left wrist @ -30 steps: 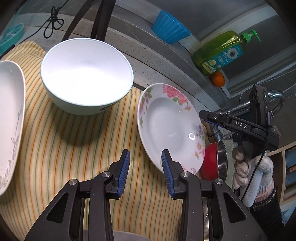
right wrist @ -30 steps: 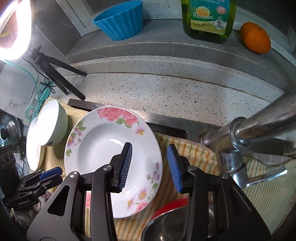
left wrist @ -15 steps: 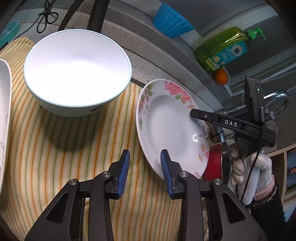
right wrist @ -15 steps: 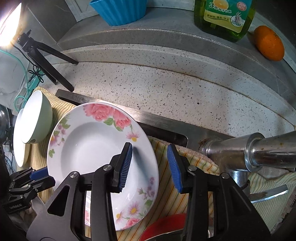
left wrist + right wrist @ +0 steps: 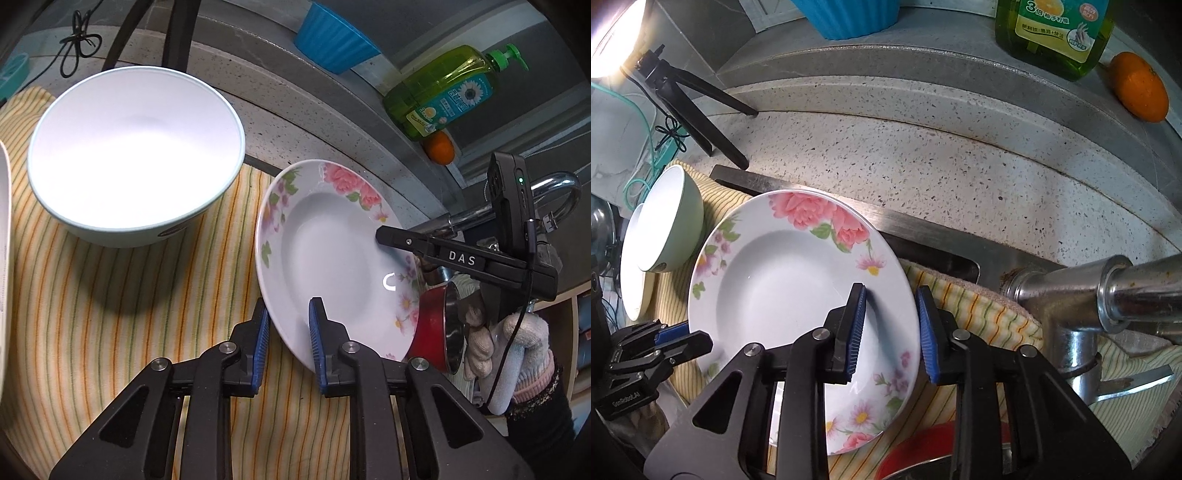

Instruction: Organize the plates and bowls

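A deep white plate with pink flowers (image 5: 325, 258) (image 5: 783, 295) lies tilted on the striped cloth (image 5: 110, 314). My left gripper (image 5: 288, 332) straddles its near left rim, one pad under the edge and one on the inner face. Its jaws are closing and the pads meet the rim. My right gripper (image 5: 892, 325) straddles the opposite rim, its jaws also closing, pads touching inside and outside. A large white bowl (image 5: 136, 155) stands to the plate's left. An oval white plate (image 5: 637, 295) lies beyond the bowl.
A red pot (image 5: 428, 325) sits under the plate's right edge, beside a chrome faucet (image 5: 1108, 295). The back ledge holds a green soap bottle (image 5: 443, 96), an orange (image 5: 1141, 88) and a blue cup (image 5: 332, 40). A black tripod (image 5: 694, 110) stands on the counter. A gloved hand (image 5: 517, 350) holds the right gripper.
Both pairs of jaws have narrowed onto the flowered plate's rim. The right gripper's finger has reached further over the plate. The plate and bowl stay where they were.
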Tool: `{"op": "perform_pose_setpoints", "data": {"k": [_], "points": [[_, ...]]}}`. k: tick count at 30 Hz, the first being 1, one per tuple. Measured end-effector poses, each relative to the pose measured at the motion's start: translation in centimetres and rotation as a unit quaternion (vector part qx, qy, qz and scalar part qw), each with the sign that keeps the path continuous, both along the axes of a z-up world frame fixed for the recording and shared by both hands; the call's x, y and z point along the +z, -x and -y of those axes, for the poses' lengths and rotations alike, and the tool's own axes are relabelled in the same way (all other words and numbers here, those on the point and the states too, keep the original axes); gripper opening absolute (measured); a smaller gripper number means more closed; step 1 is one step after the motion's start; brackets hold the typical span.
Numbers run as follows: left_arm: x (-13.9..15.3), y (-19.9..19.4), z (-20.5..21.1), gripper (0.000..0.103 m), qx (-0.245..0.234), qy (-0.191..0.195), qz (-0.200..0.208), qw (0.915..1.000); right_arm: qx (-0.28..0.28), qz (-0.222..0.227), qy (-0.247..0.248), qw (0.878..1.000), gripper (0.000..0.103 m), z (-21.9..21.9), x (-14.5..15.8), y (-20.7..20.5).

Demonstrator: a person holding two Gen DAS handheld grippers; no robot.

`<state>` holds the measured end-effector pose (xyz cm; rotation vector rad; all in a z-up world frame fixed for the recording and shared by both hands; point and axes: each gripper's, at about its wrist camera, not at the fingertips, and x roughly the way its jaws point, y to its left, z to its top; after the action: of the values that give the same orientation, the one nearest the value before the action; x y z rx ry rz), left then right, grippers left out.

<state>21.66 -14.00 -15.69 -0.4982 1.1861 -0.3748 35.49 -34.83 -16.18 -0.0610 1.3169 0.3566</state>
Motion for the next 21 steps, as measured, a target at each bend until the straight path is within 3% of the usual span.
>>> {"op": "perform_pose_setpoints", "data": {"k": [12,21], "points": [[0.7,1.1,-1.4,0.018,0.002,-0.026,0.014,0.9996,0.013,-0.005,-0.01,1.0,0.025,-1.3,0.4,2.6],[1.6,2.4,-2.3,0.018,0.0,-0.018,0.02,0.9996,0.016,-0.004,-0.018,1.0,0.025,-1.5,1.5,4.3]]}}
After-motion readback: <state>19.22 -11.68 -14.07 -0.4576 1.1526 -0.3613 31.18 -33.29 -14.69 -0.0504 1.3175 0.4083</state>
